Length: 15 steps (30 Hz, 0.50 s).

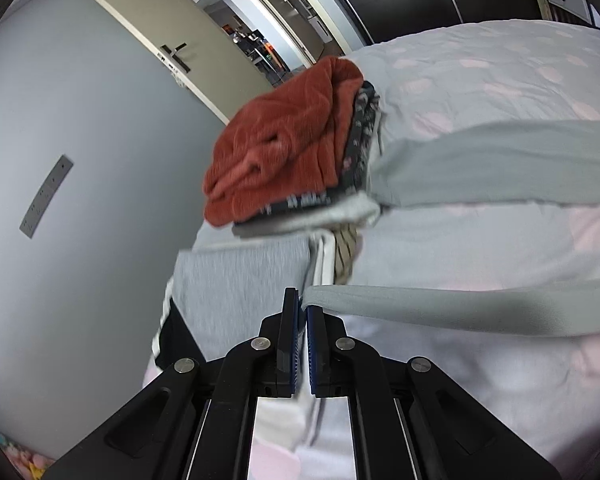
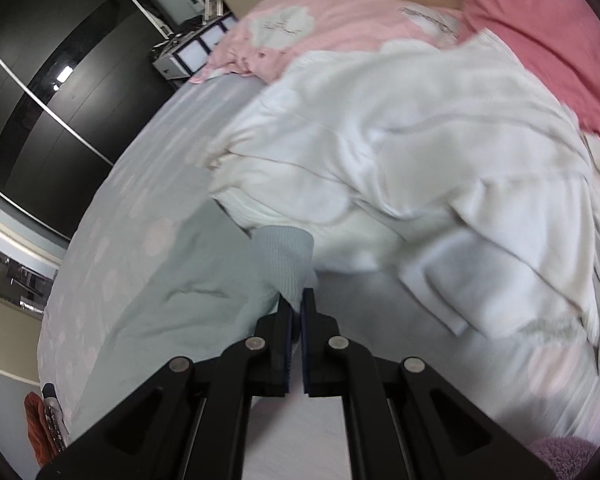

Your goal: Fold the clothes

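Pinching the pale grey-green garment (image 1: 440, 312) by its edge, the left gripper (image 1: 303, 308) has its jaws closed tight on the cloth above the spotted bedsheet (image 1: 480, 72). The right gripper (image 2: 296, 304) is likewise clamped on the garment's ribbed cuff (image 2: 286, 256), beside a white duvet (image 2: 400, 152). A folded stack topped by a rust-red sweater (image 1: 284, 144) sits nearby.

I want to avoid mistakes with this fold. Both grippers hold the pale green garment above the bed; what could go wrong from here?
1. The left gripper pinches only the edge of the pale green garment, so it might slip out.
2. The stack of folded clothes lies close beside it at the bed edge; a swinging garment could knock it.
3. The right gripper holds the ribbed cuff near the white blanket, which might snag.
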Each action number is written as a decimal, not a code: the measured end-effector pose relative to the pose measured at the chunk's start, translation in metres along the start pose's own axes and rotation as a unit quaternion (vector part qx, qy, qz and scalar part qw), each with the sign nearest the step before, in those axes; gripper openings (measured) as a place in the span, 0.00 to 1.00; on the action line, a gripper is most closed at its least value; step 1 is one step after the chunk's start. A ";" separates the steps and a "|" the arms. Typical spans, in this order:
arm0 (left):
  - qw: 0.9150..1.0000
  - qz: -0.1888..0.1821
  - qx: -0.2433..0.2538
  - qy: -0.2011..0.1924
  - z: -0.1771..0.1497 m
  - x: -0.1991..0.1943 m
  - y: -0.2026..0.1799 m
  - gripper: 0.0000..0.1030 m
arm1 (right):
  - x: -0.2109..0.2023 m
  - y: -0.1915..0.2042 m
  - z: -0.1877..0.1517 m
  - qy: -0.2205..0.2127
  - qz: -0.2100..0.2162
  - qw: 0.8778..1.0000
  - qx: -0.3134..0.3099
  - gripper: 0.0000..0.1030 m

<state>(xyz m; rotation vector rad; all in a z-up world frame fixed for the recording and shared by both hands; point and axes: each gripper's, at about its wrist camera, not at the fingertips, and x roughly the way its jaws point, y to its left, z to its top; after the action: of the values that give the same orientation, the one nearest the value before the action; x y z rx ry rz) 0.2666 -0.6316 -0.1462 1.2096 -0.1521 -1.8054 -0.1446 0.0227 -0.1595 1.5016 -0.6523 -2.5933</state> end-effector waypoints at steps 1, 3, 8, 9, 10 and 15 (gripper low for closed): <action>1.000 0.003 0.002 0.000 0.008 0.003 -0.001 0.04 | 0.002 0.009 0.004 0.000 0.000 1.000 -0.007 0.03; 1.000 0.009 0.006 0.003 0.025 0.011 -0.004 0.04 | 0.008 0.028 0.012 0.000 -0.004 1.000 -0.024 0.03; 0.999 0.023 0.014 0.021 0.068 0.037 -0.014 0.04 | 0.035 0.074 0.029 0.005 -0.027 0.998 -0.064 0.03; 0.999 0.026 0.015 0.024 0.077 0.043 -0.017 0.04 | 0.042 0.083 0.033 0.008 -0.032 0.997 -0.071 0.03; 0.999 0.030 0.019 0.029 0.086 0.050 -0.020 0.04 | 0.050 0.090 0.036 0.011 -0.034 0.997 -0.075 0.03; 0.997 0.044 0.034 0.054 0.127 0.084 -0.041 0.04 | 0.093 0.123 0.055 0.031 -0.043 0.994 -0.093 0.03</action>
<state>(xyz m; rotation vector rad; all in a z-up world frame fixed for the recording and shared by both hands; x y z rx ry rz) 0.1351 -0.7170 -0.1597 1.3255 -0.2044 -1.6657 -0.2567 -0.0958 -0.1622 1.5769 -0.3346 -2.5729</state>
